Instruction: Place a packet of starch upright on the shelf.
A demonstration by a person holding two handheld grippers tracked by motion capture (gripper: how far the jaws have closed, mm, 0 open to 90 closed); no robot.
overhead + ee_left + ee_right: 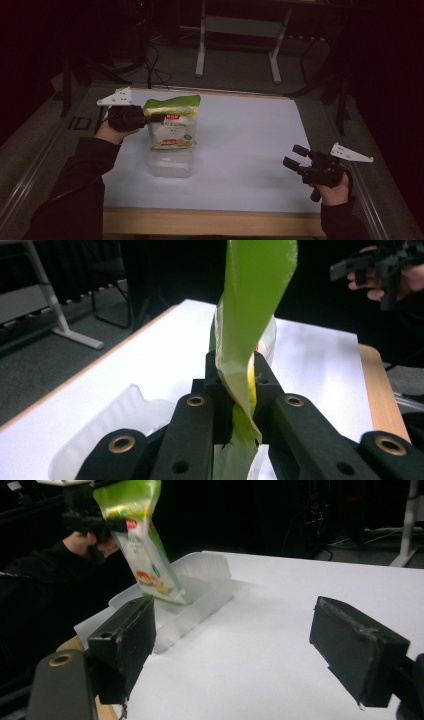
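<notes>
Placement step in hand, by my reading: left gripper (150,119) has its jaws clamped on the green top seal of a food packet (172,125), holding it upright over a clear plastic container (170,162) near the left middle of the white table (250,150). In the right gripper view the packet (150,565) hangs tilted, its lower corner already dipping inside the container (200,587), top leaning toward the holding hand. To do this well: keep the pinch on the seal, settle the packet until its bottom edge rests on the container floor, then lay it over along the long axis so it lies flat within the walls rather than propped on a rim. Release only once the weight is carried from below; letting go while it stands tilted would likely tip it over the edge. Light container may slide if nudged. Left gripper view shows the green seal (250,315) twisted between the jaws, container rim (115,415) just below. Right gripper (298,157) sits well apart at the table's right, jaws wide with nothing between them; it could steady the container wall if needed. Contents: apart from the packet's corner I see nothing inside; packet itself sealed, white with printed food picture, contents not discernible.
</notes>
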